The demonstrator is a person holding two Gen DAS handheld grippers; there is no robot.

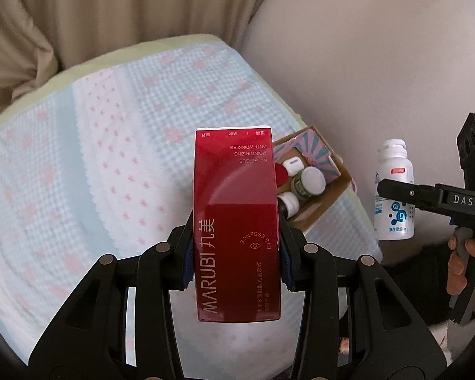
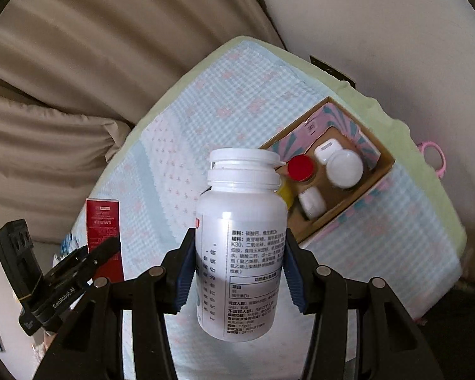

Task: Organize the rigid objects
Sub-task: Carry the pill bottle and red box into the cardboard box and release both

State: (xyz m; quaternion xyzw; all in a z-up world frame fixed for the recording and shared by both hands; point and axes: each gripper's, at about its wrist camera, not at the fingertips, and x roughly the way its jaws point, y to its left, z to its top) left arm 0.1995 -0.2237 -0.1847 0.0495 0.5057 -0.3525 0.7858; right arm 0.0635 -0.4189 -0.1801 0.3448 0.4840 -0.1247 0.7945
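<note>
My left gripper (image 1: 237,258) is shut on a red MARUBI carton (image 1: 236,221) and holds it upright above the bed; the carton also shows at the left of the right wrist view (image 2: 104,234). My right gripper (image 2: 240,270) is shut on a white pill bottle (image 2: 240,247) with a white cap, held in the air; it also shows in the left wrist view (image 1: 394,190). An open cardboard box (image 2: 348,202) on the bed's far right corner holds a red-capped jar (image 2: 300,167), a white-lidded jar (image 2: 345,164) and small white items.
The bed has a blue and pink checked cover (image 1: 126,133) over a pale green sheet. Beige curtains (image 2: 110,47) hang behind it and a light wall (image 1: 380,63) is on the right. A pink ring object (image 2: 433,155) hangs past the bed's right edge.
</note>
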